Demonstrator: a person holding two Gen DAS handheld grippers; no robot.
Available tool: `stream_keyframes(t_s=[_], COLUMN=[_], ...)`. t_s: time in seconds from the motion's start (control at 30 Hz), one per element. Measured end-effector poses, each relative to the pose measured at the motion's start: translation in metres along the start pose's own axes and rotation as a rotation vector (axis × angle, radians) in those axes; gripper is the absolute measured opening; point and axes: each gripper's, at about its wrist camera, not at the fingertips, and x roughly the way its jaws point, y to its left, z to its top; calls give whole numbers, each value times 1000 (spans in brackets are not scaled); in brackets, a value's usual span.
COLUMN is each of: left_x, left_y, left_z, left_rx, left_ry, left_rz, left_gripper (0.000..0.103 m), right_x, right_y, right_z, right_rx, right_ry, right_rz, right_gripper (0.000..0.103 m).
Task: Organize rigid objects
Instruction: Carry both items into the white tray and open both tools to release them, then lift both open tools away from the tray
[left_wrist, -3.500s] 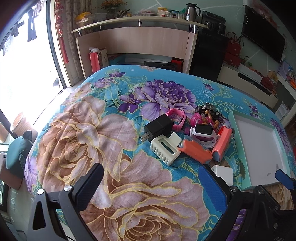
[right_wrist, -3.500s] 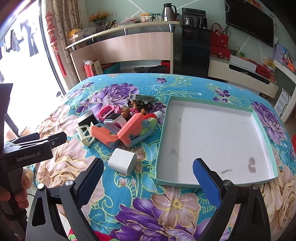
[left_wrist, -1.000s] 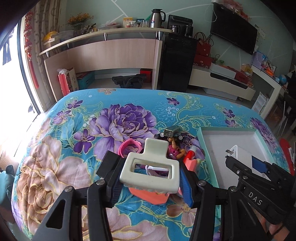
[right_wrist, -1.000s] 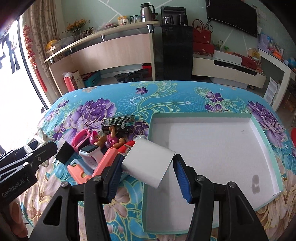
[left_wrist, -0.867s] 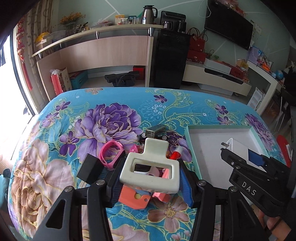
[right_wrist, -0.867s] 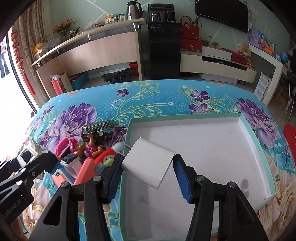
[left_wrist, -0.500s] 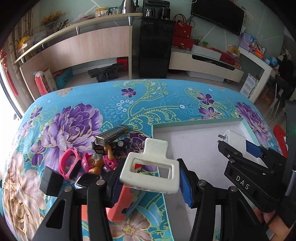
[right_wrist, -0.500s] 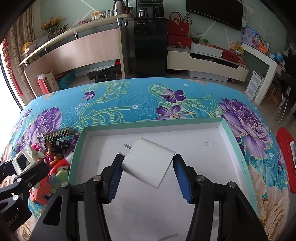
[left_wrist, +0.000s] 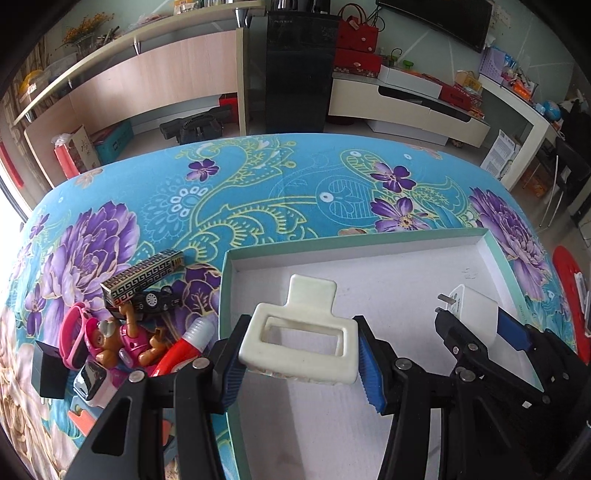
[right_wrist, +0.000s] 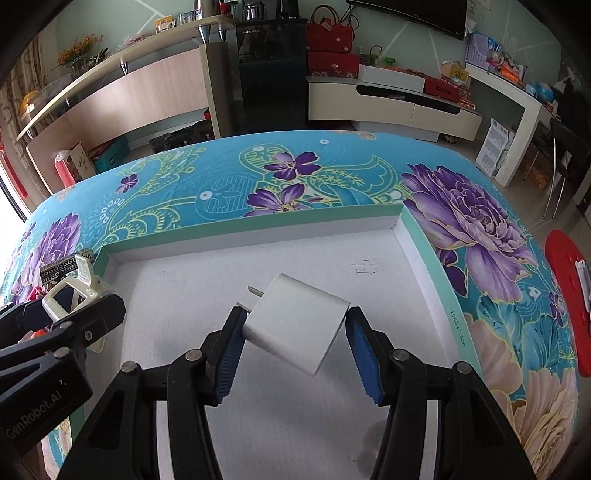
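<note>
White foam lines the floor of the mint-green tray (right_wrist: 436, 254), and nothing lies in it yet. We hold both loads over it: our left tongs (left_wrist: 301, 363) are clenched on the cream hair claw (left_wrist: 301, 341), pressed between the blue pads above the tray's left part, and our right tongs (right_wrist: 295, 352) are clenched on the white charger (right_wrist: 295, 326), its prongs pointing away from us, above the middle of the tray. Neither piece looks to be touching the foam, though we cannot tell how close they hang.

So we judge the sorting barely begun: two things carried, none set down. Left of the tray, on the flowered bedspread (left_wrist: 258, 184), the heap waits: a patterned black-and-gold box (left_wrist: 144, 277) leaning on a toy car (left_wrist: 157, 301), a pink band (left_wrist: 75, 334), a small toy figure (left_wrist: 123, 341), a red tube (left_wrist: 183, 350), a smartwatch (left_wrist: 92, 378), a black block (left_wrist: 46, 371) and an orange piece (left_wrist: 83, 421) at the edge. All of these remain to be brought over once we release this pair.
</note>
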Motion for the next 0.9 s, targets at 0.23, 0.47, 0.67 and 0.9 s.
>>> stream_keyframes(t_s=[0.23, 0.47, 0.67, 0.9], left_x=[9, 5, -2, -8], left_y=[-1, 4, 15, 31], left_z=[2, 4, 4, -2], left_rx=[-17, -55, -97, -156], left_ry=[15, 2, -27, -62], left_rz=[27, 43, 91, 147], left_gripper=[57, 89, 95, 103], right_x=[4, 0, 2, -1], right_y=[-9, -11, -11, -15], right_z=[-2, -1, -1, 0], right_rx=[27, 31, 19, 29], right_ry=[16, -6, -5, -34], right_rz=[10, 15, -6, -12], right_gripper=[57, 57, 62, 80])
